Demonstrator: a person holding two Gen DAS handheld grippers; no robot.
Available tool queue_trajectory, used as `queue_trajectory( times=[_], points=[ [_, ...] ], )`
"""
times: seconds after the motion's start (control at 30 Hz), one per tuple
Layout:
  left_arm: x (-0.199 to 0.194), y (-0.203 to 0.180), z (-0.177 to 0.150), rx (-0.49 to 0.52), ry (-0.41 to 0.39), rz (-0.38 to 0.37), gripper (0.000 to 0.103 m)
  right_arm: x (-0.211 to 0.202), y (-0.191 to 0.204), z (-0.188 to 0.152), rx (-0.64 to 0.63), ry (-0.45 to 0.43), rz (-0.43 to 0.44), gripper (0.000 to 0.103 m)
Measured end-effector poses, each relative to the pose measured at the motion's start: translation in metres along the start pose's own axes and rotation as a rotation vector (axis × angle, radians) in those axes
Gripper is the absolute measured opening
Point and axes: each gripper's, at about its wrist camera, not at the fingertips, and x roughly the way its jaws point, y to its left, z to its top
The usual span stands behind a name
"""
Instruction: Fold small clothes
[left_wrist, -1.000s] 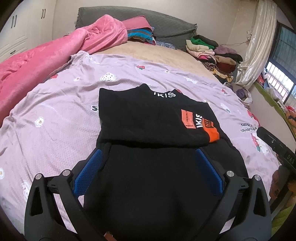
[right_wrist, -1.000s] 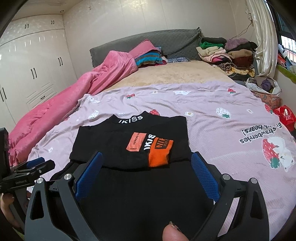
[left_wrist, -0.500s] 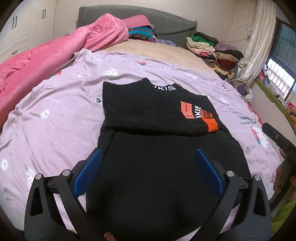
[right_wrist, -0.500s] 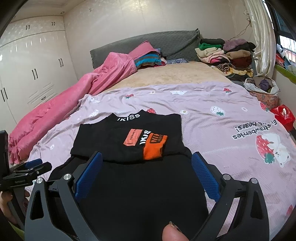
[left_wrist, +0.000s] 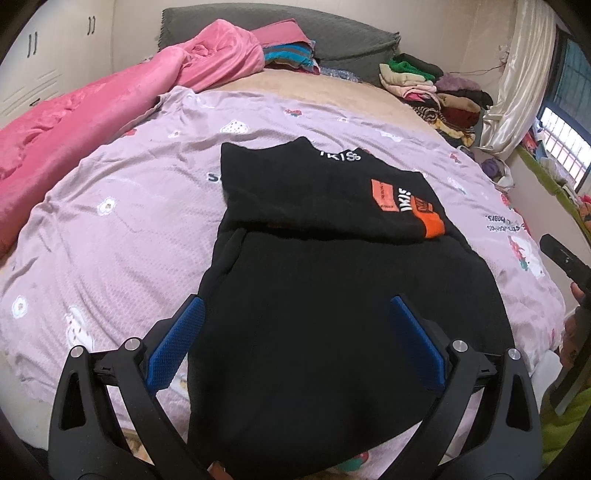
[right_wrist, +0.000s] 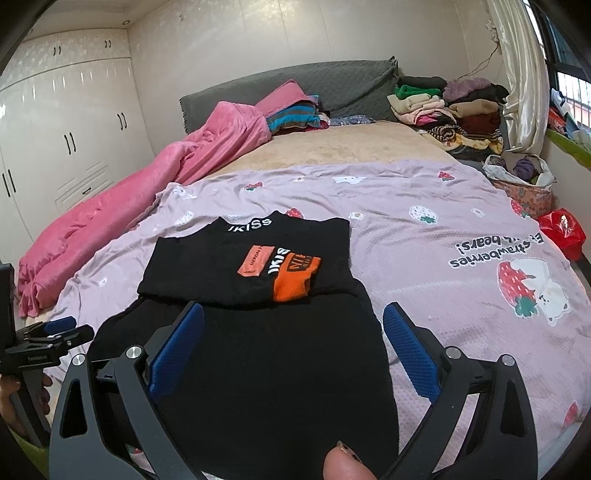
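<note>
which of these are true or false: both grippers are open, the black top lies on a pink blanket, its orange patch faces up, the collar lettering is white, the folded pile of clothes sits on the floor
1. Both grippers are open. True: the left gripper and right gripper have their jaws spread, holding nothing.
2. The black top lies on a pink blanket. False: it lies on the lilac strawberry sheet; the pink blanket is off to the side.
3. Its orange patch faces up. True.
4. The collar lettering is white. True.
5. The pile of clothes sits on the floor. False: it rests at the bed's far corner.
</note>
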Motion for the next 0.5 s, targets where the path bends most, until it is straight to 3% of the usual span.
queue_trajectory(
  times=[0.5],
  points=[
    [-0.003,0.016,-0.021,-0.011,0.05,0.041,0.093,-0.005,-0.019,-0.02,-0.011,0.051,-0.013,0.098]
  ],
)
